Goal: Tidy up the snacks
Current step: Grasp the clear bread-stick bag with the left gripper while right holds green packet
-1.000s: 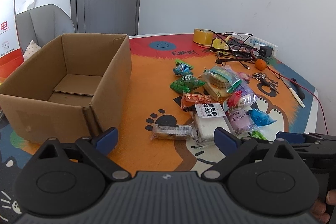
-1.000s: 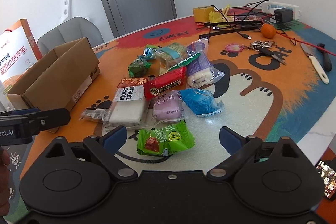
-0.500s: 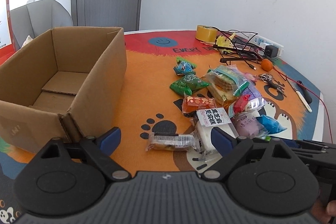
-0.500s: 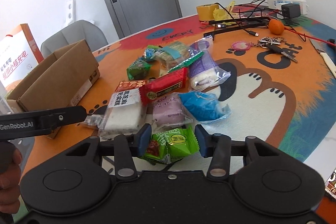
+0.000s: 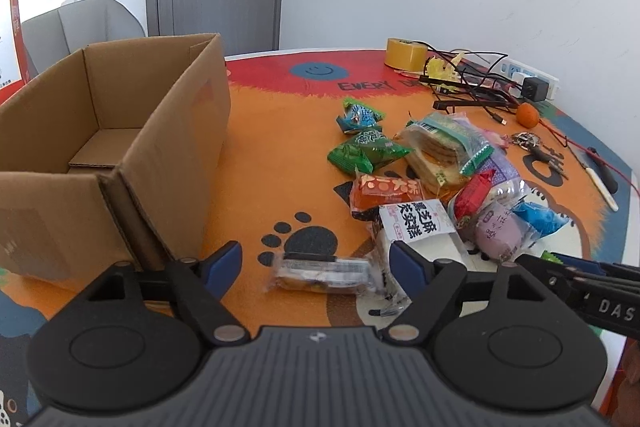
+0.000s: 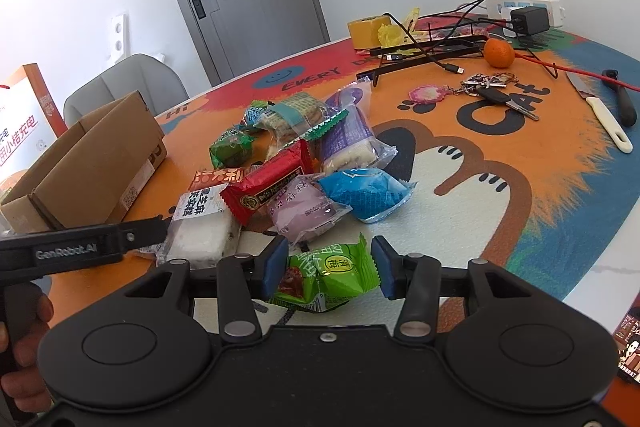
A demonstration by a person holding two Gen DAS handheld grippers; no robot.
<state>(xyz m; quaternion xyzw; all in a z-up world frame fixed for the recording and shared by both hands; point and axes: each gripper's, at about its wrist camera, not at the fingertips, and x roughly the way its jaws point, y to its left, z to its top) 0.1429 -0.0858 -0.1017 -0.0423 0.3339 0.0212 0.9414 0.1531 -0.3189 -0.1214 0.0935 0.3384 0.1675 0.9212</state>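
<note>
Sorting has barely begun on the cartoon-printed surface [image 5: 280,147]: the cardboard box [image 5: 120,147], at ten o'clock in the left wrist view, appears bare inside as far as can be seen, while the snacks lie in a loose heap at two o'clock, near the box but apart from it.

The right gripper [image 6: 330,265] has its blue pads pressed against both ends of a green packet [image 6: 332,273] at the near edge of the heap, at six o'clock from a purple packet [image 6: 304,211] and a blue packet [image 6: 366,193]. The left gripper [image 5: 316,259] is narrowing its wide jaws around a clear-wrapped bar [image 5: 320,273] lying by the black paw print, just beside a white cake packet [image 5: 416,231]; the pads stand clear of the wrapper on either side.

Judging by the bare box, nearly everything remains to be moved: the red packet [image 6: 268,187], the biscuit bag [image 5: 444,147] and both small green and blue packets [image 5: 360,135] among it. Tape, cables, keys and an orange [image 6: 498,53] sit at one o'clock, well apart.
</note>
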